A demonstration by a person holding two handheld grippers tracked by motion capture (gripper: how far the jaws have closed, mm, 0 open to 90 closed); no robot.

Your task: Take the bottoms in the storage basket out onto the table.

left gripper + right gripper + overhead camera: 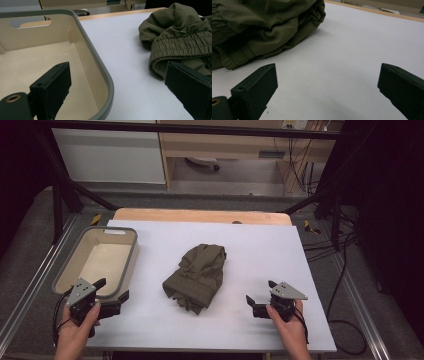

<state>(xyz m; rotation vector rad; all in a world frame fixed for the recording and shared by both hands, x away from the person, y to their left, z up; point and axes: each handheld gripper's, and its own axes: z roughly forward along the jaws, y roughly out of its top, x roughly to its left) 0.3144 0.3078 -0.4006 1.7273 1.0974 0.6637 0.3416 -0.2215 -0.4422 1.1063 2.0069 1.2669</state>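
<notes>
White tabletop (260, 255): olive garment (197, 275) lies at 10 o'clock from my empty, wide-open right gripper (264, 301), the nearer one.

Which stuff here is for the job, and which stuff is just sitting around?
For the job:
crumpled olive-green cloth garment
beige plastic bin with a grey rim
left gripper, open
right gripper, open

Just sitting around:
white table cover
wooden table edge
black cables on the floor

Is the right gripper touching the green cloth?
Apart. The high view shows bare table between the right gripper and the cloth; its jaws stand open.
</notes>
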